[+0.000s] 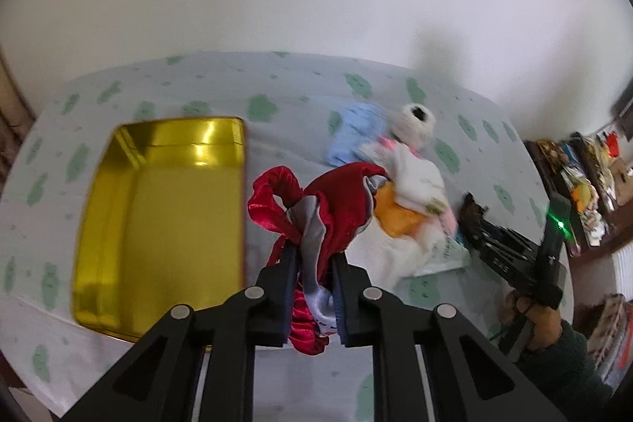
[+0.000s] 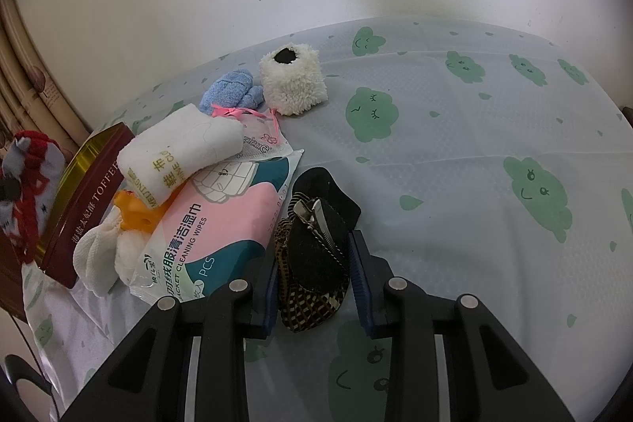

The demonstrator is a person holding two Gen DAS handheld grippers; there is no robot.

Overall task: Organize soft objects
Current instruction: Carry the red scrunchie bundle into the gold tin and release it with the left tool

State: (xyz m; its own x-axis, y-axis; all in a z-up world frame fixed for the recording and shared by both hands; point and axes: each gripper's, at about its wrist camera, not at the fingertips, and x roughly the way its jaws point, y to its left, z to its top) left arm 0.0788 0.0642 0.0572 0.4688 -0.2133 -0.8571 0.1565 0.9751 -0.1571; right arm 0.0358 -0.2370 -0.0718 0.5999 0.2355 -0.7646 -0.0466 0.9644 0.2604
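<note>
Your left gripper (image 1: pixel 314 263) is clamped hard on the red and grey satin piece (image 1: pixel 316 212), jaws pressed onto a bunched fold, with most of the cloth spilling out above and below the pads, just right of the gold tin (image 1: pixel 158 224). Risk: the satin looks slick, so a loose loop could slip free or snag on the tin's rim as you carry it over; the tin sits close on the left, so clipping its wall with a finger is likely if you swing low. Your right gripper (image 2: pixel 314 287) straddles the black hair clip pouch (image 2: pixel 316 244) with its patterned underside, jaws partly closed; I can't tell whether the pads actually press on it. If they do not, it may drop or tip out sideways on lifting, and the metal clip could catch. The pile beside it — wipes pack (image 2: pixel 205 220), white rolled towel (image 2: pixel 178 149), blue cloth (image 2: pixel 233 91), fluffy white roll (image 2: pixel 292 86), orange toy (image 2: pixel 136 212) — overlaps, so dragging one may pull its neighbours across the cloud-print cloth (image 2: pixel 474 129).
</note>
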